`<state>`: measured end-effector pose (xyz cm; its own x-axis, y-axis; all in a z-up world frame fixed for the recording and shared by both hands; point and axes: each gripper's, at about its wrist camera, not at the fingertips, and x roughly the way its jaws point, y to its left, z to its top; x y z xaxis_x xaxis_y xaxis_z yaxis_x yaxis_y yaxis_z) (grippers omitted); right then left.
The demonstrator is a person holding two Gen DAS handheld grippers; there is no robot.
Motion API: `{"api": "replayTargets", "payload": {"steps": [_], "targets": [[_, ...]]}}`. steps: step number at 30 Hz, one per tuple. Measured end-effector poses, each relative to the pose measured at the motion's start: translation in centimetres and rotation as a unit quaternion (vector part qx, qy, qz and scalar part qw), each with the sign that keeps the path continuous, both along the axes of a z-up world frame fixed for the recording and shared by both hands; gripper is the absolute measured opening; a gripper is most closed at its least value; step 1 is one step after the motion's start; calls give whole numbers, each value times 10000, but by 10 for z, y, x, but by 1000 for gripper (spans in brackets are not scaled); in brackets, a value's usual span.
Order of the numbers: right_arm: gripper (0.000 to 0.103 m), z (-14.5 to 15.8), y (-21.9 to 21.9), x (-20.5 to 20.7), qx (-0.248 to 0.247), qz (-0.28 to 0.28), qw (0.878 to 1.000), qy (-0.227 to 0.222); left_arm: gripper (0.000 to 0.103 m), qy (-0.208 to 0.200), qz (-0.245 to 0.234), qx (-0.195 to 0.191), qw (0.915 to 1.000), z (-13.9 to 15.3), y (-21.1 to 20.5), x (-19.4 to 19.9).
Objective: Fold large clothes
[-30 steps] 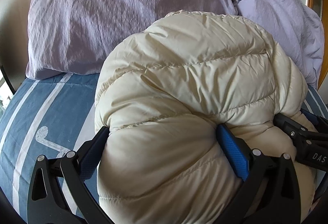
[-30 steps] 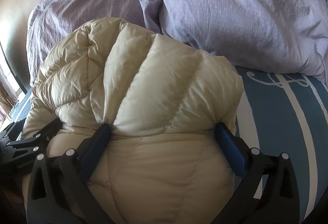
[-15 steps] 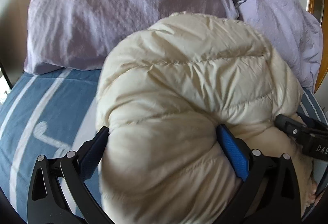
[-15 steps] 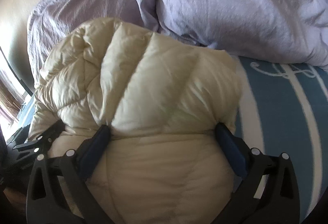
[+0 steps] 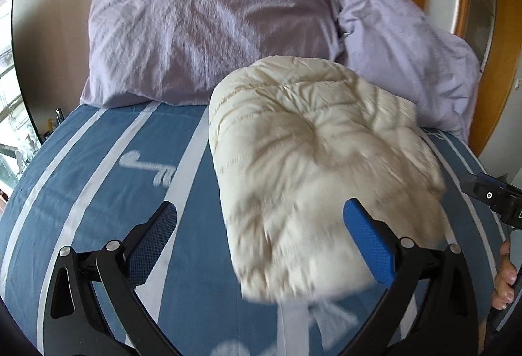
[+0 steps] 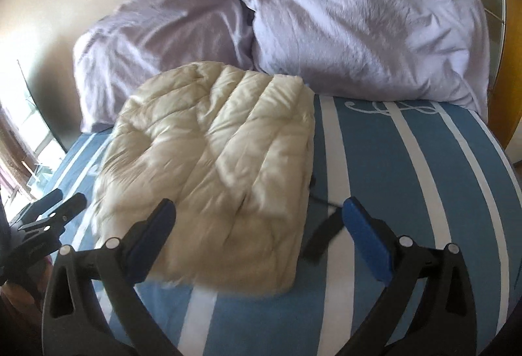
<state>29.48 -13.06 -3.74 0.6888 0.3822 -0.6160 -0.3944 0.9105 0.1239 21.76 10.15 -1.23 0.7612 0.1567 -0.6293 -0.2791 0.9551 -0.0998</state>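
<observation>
- The folded cream puffer jacket (image 5: 313,167) has been let go by both the left hand-held gripper (image 5: 261,242) and the right hand-held gripper (image 6: 257,232), now spread wide and drawn back.
- It lies on the striped bed (image 6: 407,193), near the lilac pillows (image 6: 359,23); folding seems finished.

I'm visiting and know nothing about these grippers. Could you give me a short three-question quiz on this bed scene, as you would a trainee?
1. True or false: the left gripper is clamped on the cream puffer jacket.
2. How many lilac pillows lie at the head of the bed?
3. The jacket rests on: A) the floor B) the blue striped bedsheet C) a chair.

Key: 1 false, its jaws stand open, as do those of the right gripper. 2 two. 3 B.
</observation>
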Motion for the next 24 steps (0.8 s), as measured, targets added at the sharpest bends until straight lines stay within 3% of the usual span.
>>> {"api": "replayTargets", "payload": {"steps": [8, 24], "targets": [[101, -3, -15, -70, -52, 23, 10000, -56, 102, -19, 40, -121, 9999, 5, -19, -61], [101, -7, -17, -134, -215, 246, 9994, 69, 102, 98, -115, -537, 9984, 5, -44, -115]]}}
